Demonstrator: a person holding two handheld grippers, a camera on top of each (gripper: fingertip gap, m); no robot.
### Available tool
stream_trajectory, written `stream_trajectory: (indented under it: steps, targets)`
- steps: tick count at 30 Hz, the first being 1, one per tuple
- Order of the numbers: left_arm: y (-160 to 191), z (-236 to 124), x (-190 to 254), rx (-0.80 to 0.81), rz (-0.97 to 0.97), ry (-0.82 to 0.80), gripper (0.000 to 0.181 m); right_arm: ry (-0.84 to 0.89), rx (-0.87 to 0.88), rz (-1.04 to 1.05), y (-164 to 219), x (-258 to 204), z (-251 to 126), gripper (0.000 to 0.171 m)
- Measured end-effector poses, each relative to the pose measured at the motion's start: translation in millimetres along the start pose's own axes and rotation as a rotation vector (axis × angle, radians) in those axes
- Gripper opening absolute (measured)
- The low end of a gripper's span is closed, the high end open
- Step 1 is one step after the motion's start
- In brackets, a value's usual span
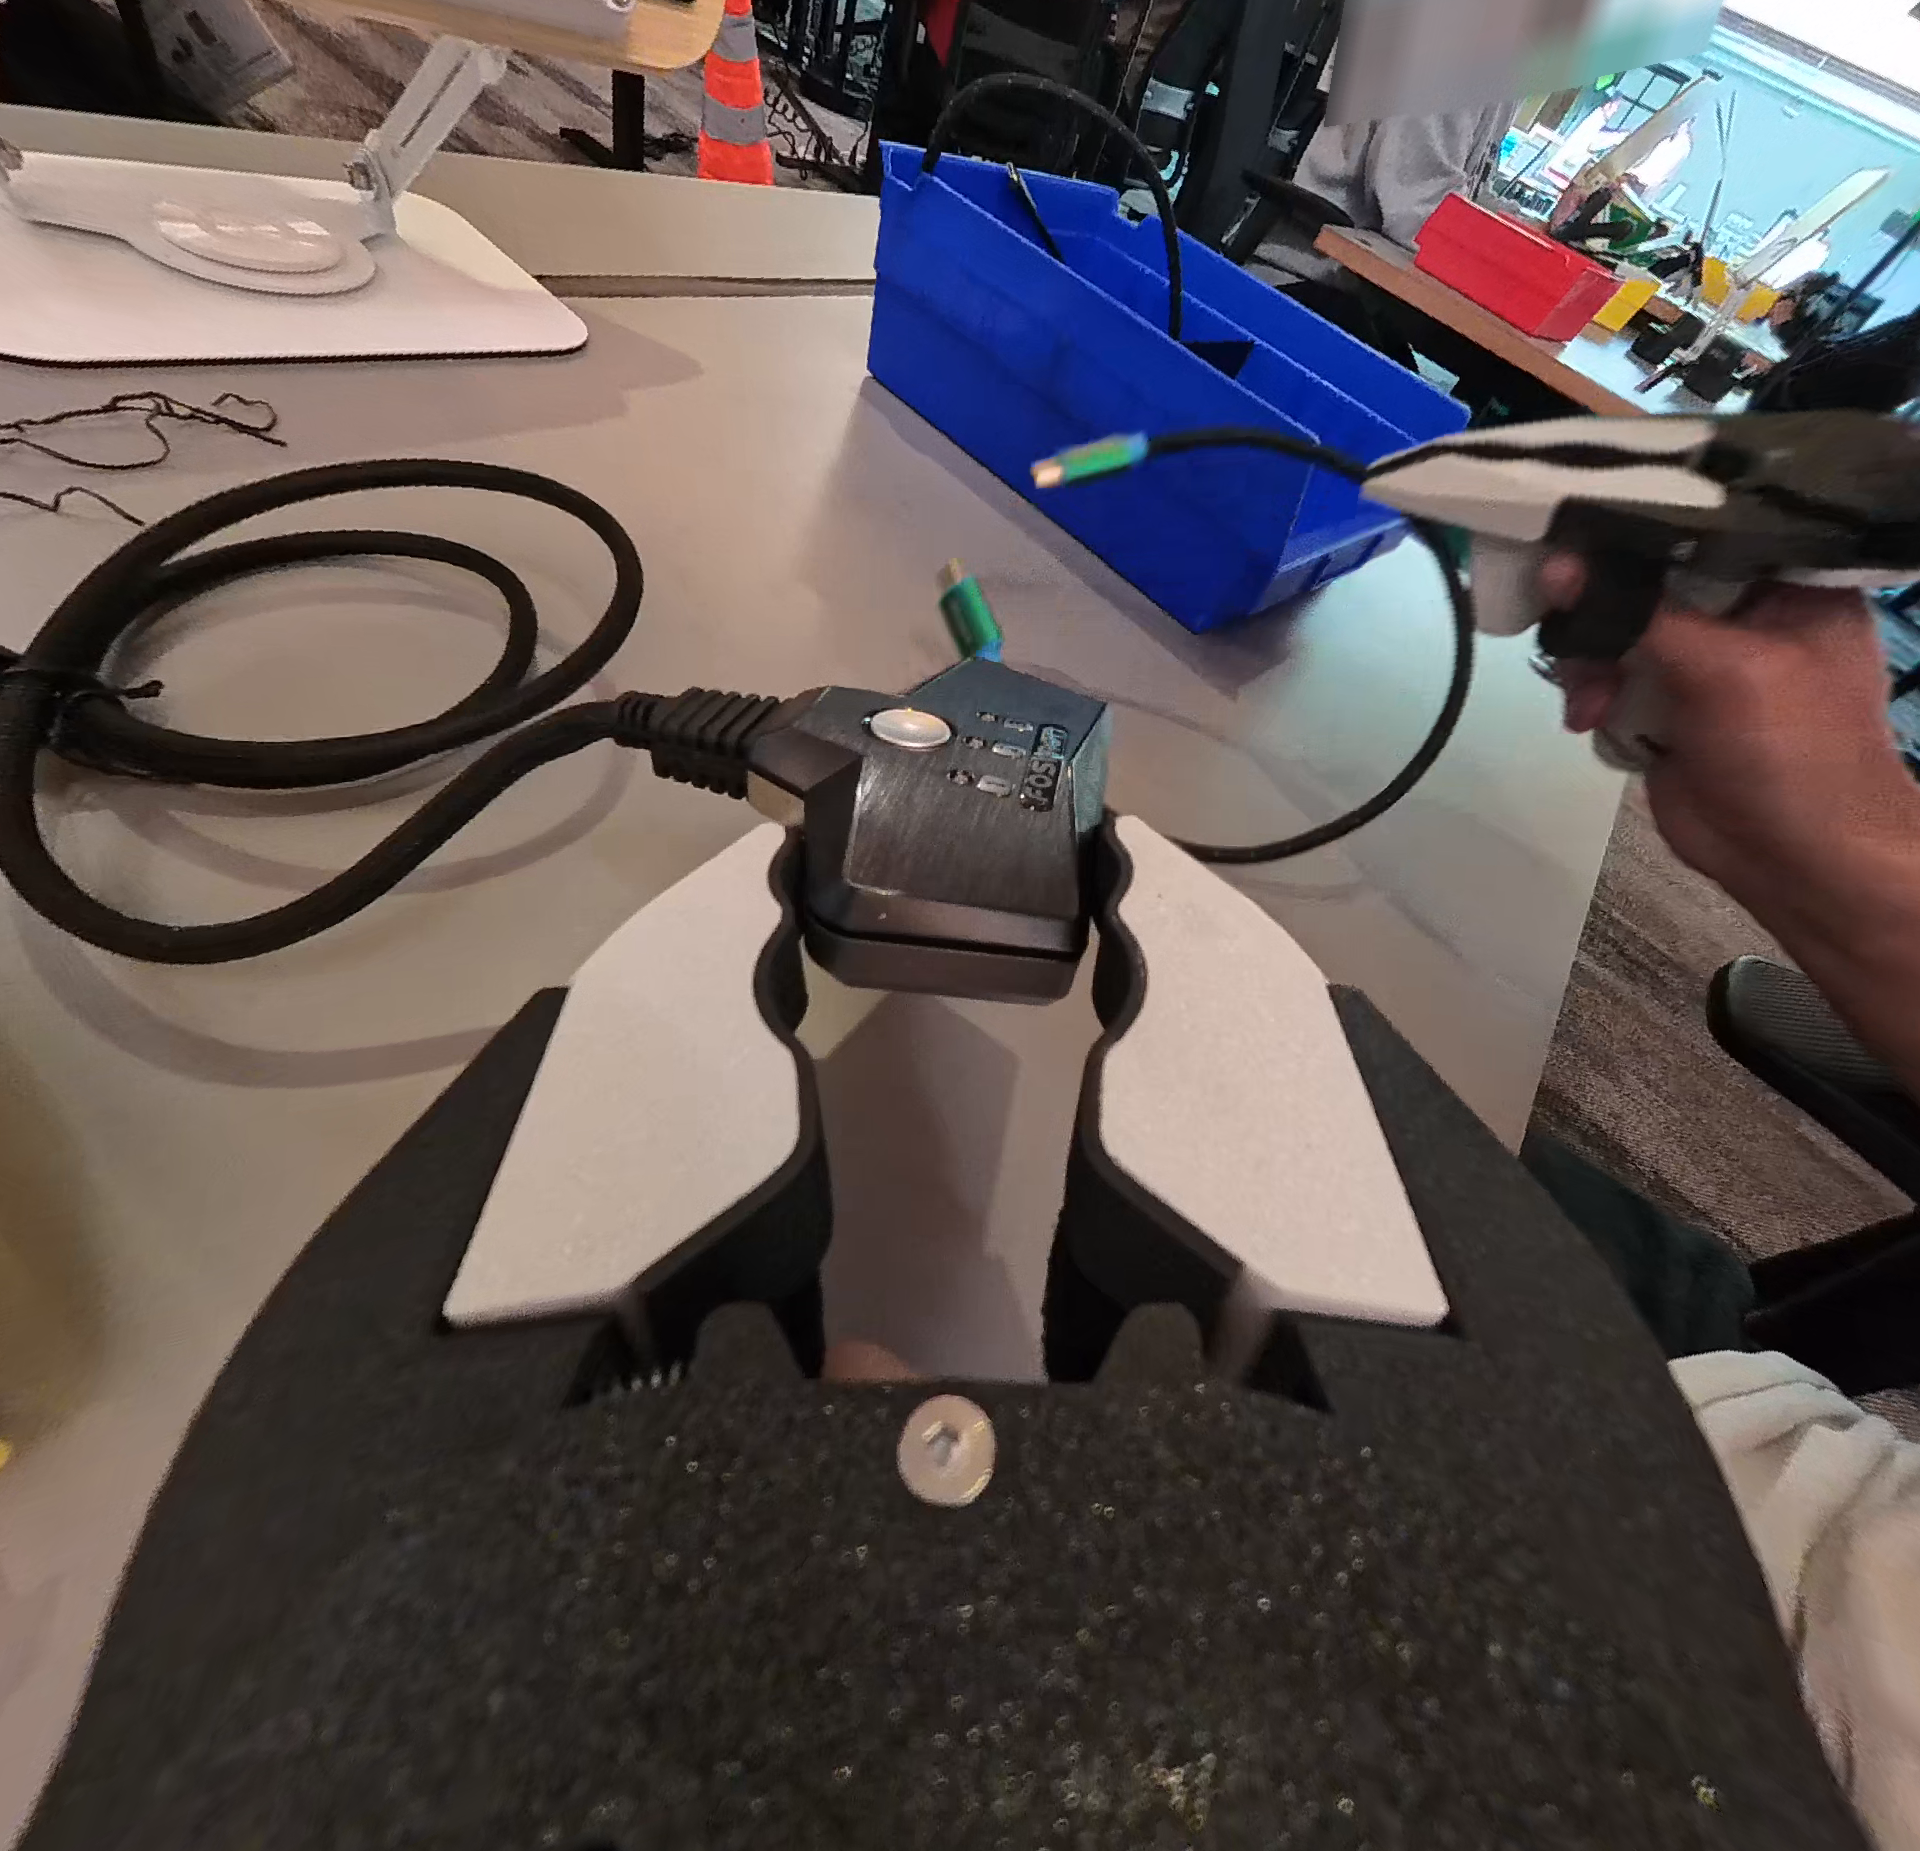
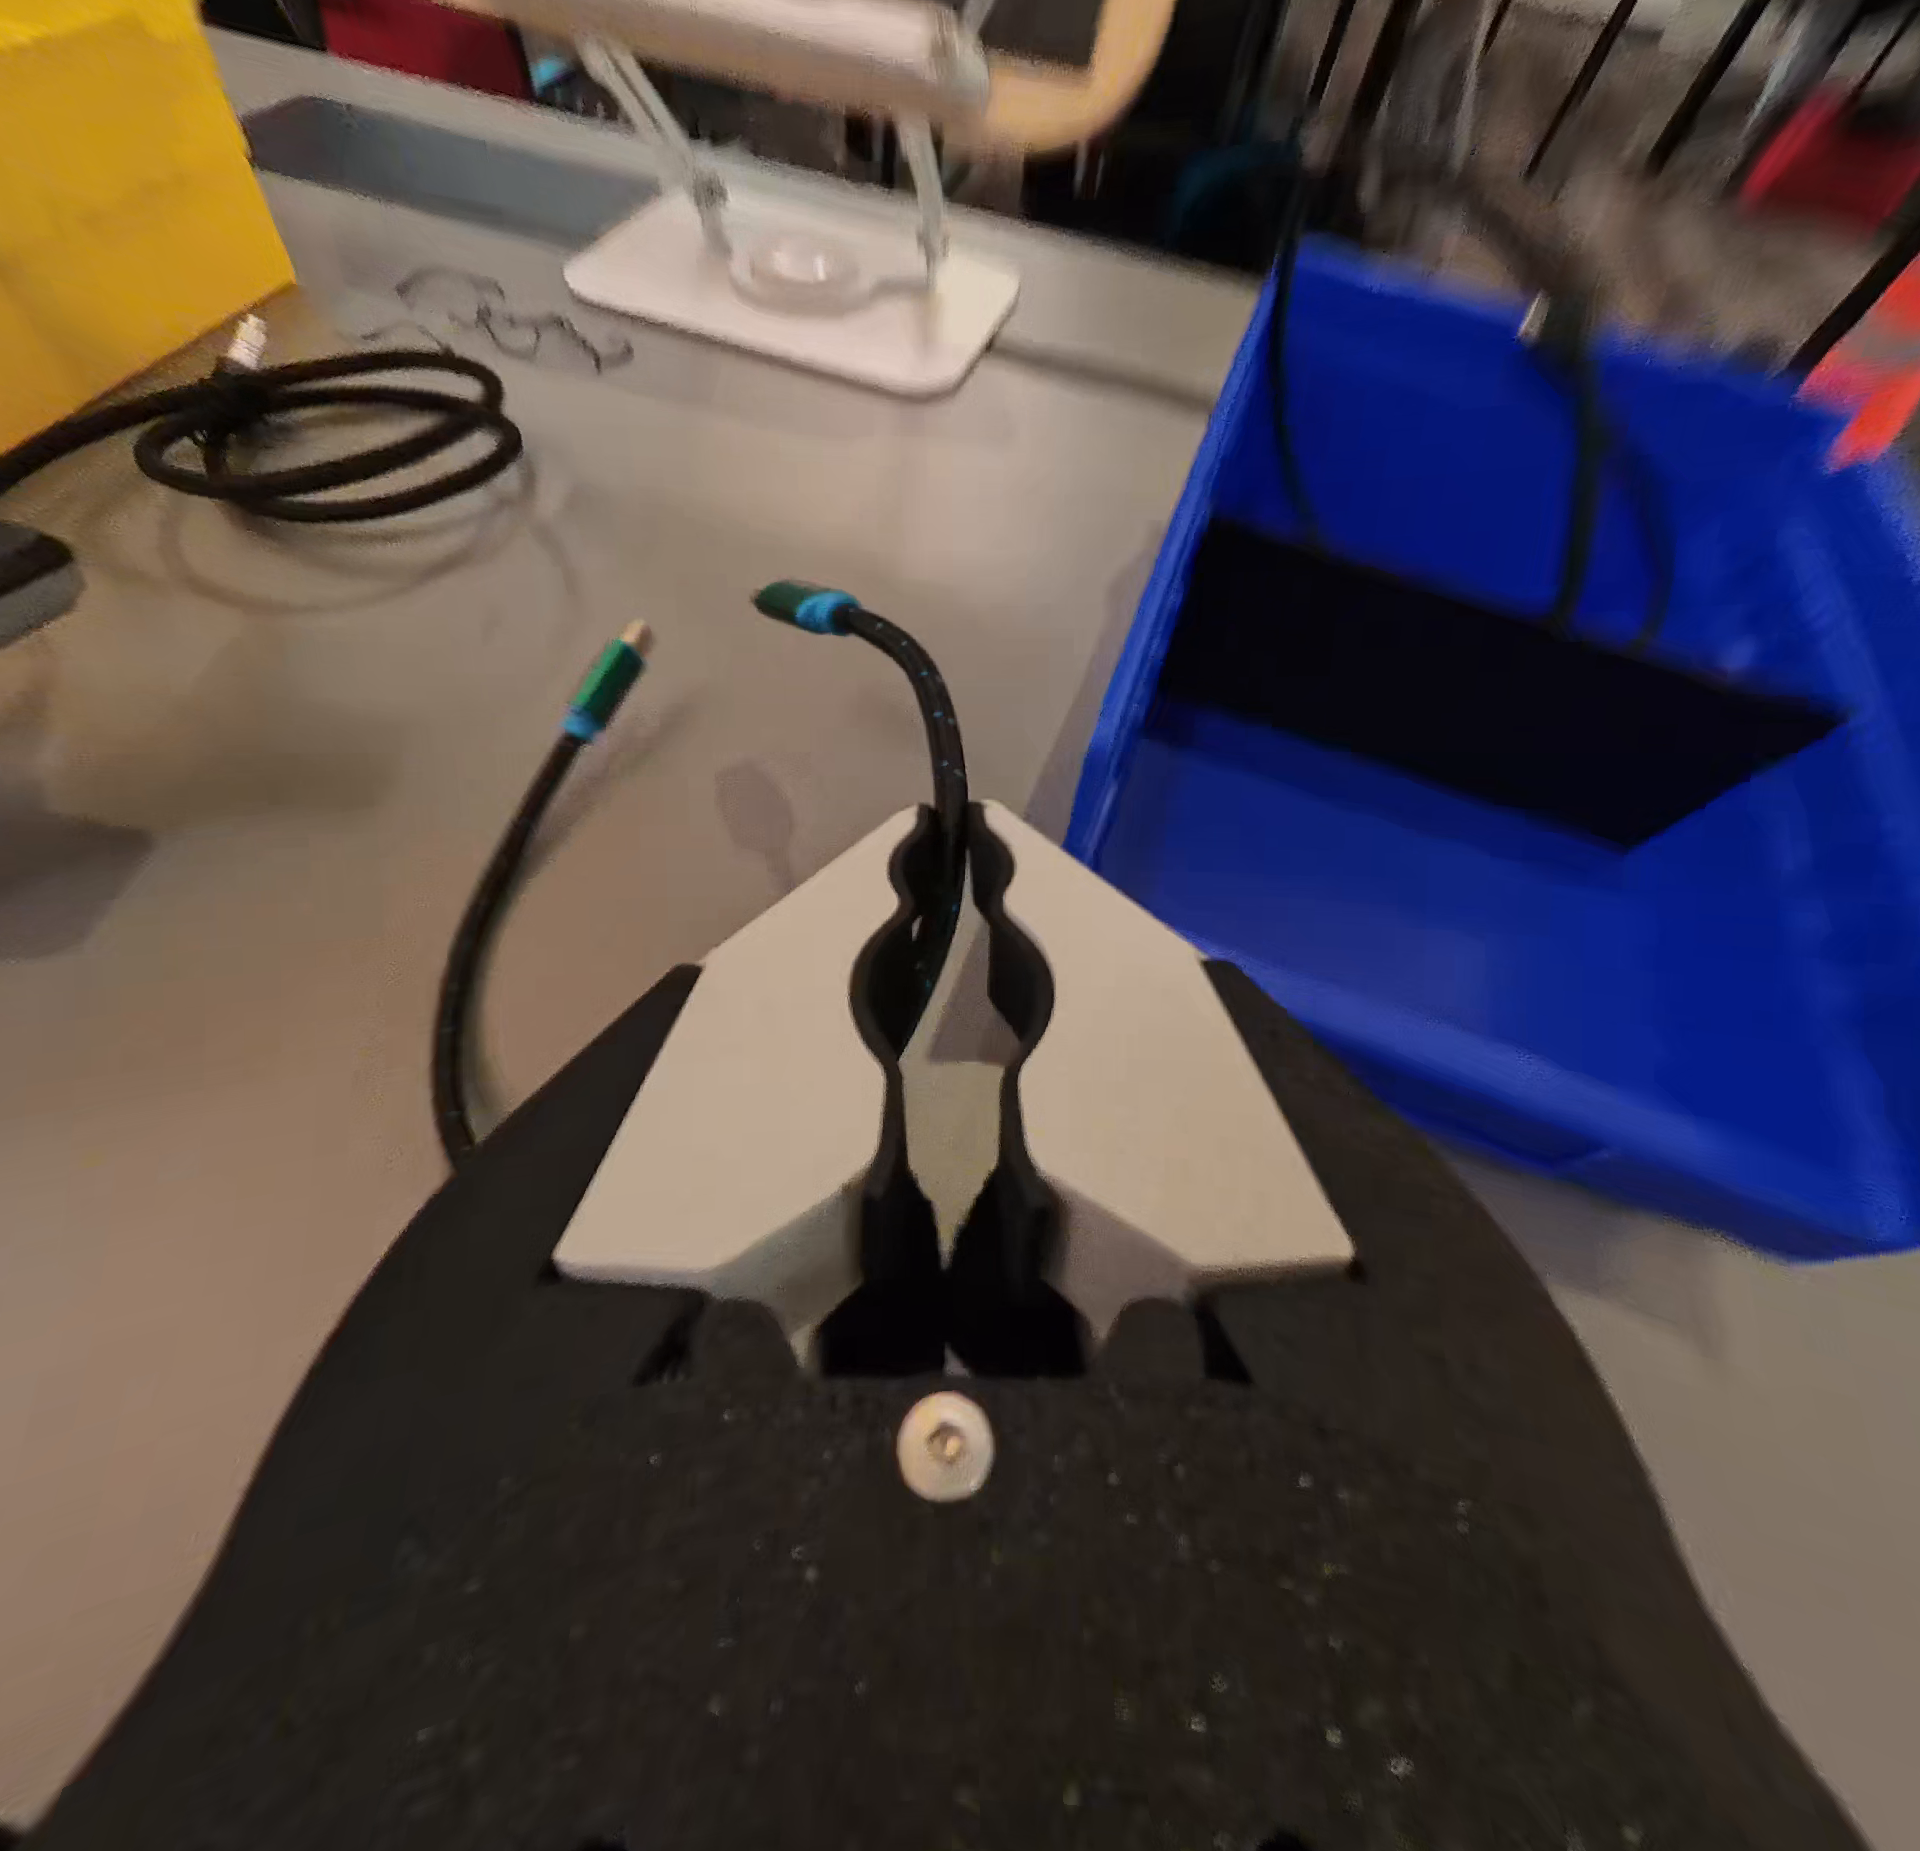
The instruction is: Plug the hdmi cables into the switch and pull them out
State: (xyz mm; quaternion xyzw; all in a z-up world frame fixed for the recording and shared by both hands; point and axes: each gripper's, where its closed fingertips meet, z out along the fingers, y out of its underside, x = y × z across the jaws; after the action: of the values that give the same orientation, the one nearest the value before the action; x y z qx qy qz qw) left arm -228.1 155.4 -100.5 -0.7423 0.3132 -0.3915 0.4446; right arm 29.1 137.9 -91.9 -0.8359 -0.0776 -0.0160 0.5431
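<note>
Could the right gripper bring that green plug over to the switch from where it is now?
Probably yes. The right gripper is shut on the cable, its green plug is free in the air, and only bare table lies before the switch.

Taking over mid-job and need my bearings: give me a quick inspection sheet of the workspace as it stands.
Surface: grey table, mostly bare.
Job's things: black switch in the left gripper; thick black cable plugged into its side.
Clutter: blue bin, white stand, yellow box, loose black thread.
Grippers: left shut on the switch; right gripper shut on the thin braided cable.
Cables: both green plugs free, one held up, the other beyond the switch.
Surroundings: orange cone, other desks, a seated person.
</note>
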Motion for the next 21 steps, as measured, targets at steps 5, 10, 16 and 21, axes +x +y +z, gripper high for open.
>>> stream_trajectory:
  steps: [5, 10, 16, 21]
  targets:
    - [2, 1, -1, -0.013, 0.031, -0.026, 0.052, 0.11, 0.133, -0.207, -30, -12, -27, 0.005]
    - [27, 13, -2, -0.146, 0.081, -0.056, 0.052, 0.034, 0.129, -0.11, -23, -16, -26, 0.005]
    - [56, 27, -5, -0.286, 0.14, -0.104, 0.052, -0.107, 0.157, 0.138, -18, -11, -23, 0.005]
    - [72, 30, -4, -0.372, 0.138, -0.128, 0.054, -0.311, 0.212, 0.355, -24, -21, -25, 0.005]
